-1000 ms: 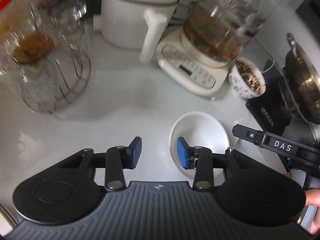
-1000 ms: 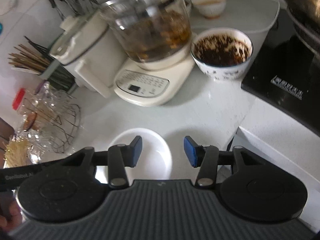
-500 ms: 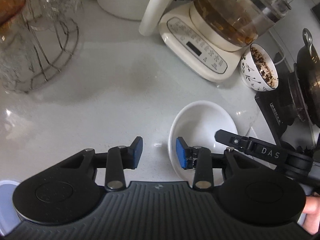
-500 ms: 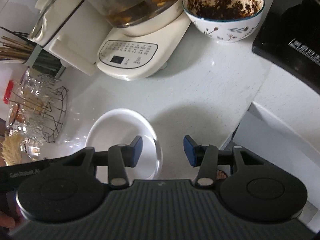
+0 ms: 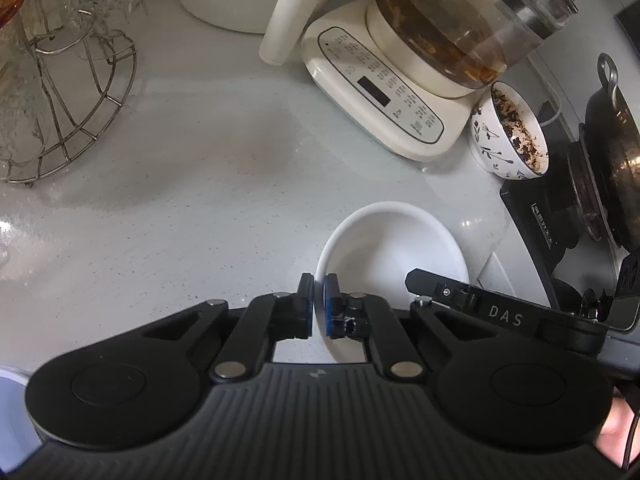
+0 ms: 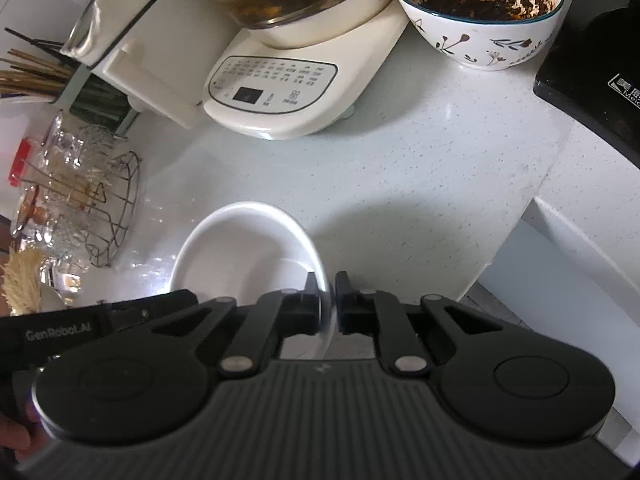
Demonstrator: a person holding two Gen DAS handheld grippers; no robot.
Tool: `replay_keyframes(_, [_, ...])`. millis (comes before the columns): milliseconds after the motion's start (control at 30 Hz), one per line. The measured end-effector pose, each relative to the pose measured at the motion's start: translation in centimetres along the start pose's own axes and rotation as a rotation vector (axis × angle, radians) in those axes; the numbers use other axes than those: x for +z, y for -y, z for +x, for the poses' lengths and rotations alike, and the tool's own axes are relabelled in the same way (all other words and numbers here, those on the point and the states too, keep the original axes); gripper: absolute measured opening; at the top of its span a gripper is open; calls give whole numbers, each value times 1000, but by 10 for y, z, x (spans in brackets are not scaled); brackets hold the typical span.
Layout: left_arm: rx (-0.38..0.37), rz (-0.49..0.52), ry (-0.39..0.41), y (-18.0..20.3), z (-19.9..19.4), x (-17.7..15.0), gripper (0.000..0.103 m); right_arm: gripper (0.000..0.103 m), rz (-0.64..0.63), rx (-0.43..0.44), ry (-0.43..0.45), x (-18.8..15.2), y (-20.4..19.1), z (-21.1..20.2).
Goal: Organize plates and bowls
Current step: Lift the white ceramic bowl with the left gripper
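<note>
- White bowl point(image 5: 390, 264): it sits on the pale countertop point(image 5: 200, 184), in front of the cream kettle base point(image 5: 380, 92) and well apart from the wire glass rack point(image 5: 68, 120) off to that base's far side.
- Your left gripper point(image 5: 318, 306) has just closed its jaws on the bowl's near-left rim; the blue pads pinch the thin wall, one inside, one outside.
- Your right gripper point(image 6: 328, 300) has just closed the same way on the opposite rim, so you hold the bowl by two edges.
- Risk: the glazed rim is slick and thin. If you lift one hand faster than the other, the bowl will likely tilt and slide out of a pinch.
- Risk: if your hands drift apart or together, the rim may twist free, or the bowl may chip against the counter.
- Risk: the patterned bowl point(image 6: 480, 12), caked with dark residue, stands just beside the kettle base, and the black cooktop point(image 6: 592, 80) lies beyond it. A swing toward them could knock that bowl over.
- Keep both wrists level and rise together.
</note>
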State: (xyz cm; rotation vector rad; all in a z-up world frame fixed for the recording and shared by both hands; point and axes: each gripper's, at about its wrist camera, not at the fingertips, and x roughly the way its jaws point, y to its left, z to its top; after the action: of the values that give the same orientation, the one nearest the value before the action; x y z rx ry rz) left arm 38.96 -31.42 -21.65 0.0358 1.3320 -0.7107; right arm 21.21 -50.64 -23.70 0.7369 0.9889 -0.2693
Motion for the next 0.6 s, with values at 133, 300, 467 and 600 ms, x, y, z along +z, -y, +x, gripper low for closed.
replay_keyframes(133, [-7, -3, 5, -1, -2, 0, 6, 11, -7, 4, 6, 0, -4, -1])
replay_keyframes(300, [-23, -16, 22, -3, -14, -3, 6, 12, -2, 21, 13, -1, -4, -14])
replay_keyframes(467, [-27, -18, 41, -2, -29, -8, 6, 14, -35, 38, 38, -3, -13, -30])
replay_keyframes(600, [-52, -43, 39, -7, -40, -13, 6, 14, -43, 74, 51, -5, -20, -43])
